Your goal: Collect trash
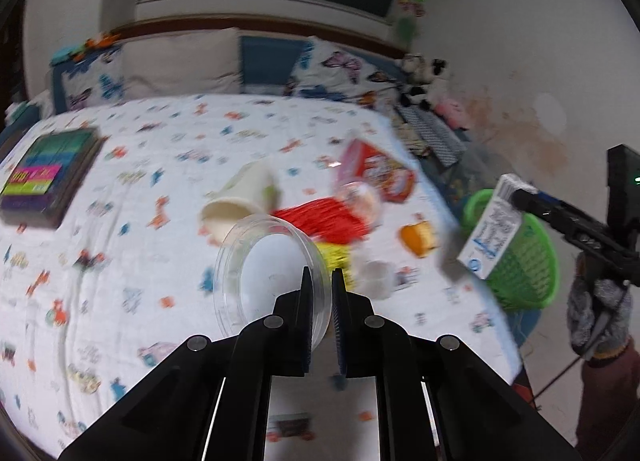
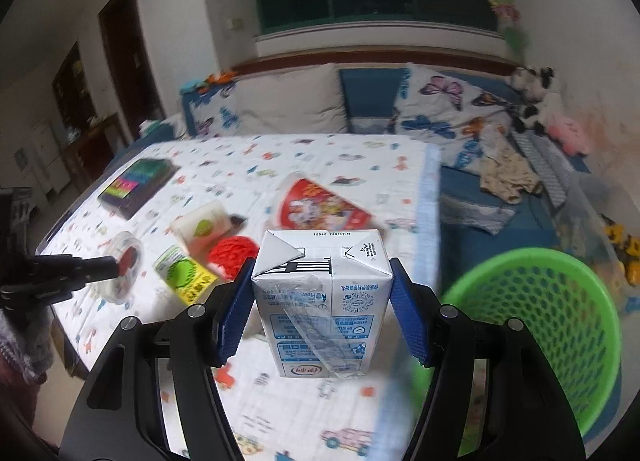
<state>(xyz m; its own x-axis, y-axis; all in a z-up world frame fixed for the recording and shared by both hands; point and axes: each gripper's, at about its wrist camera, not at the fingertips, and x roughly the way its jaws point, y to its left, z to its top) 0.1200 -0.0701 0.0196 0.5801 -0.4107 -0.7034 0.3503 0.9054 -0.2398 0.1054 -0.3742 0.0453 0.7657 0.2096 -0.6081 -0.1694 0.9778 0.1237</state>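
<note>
Between your right gripper's (image 2: 324,311) blue pads, the white-and-blue milk carton (image 2: 323,301) is clamped just short of the green mesh plastic basket (image 2: 560,313) beside the bed's right edge; release early and it drops outside. Your left gripper (image 1: 321,301) pinches only the clear round plastic lid's (image 1: 272,273) rim above the printed bedsheet (image 1: 120,261); it may twist free.

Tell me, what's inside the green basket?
Only part of the green basket shows. Its mesh wall and rim look bare inside, with no trash visible. The bottom is hidden behind its near rim and the right gripper, which holds the milk carton.
</note>
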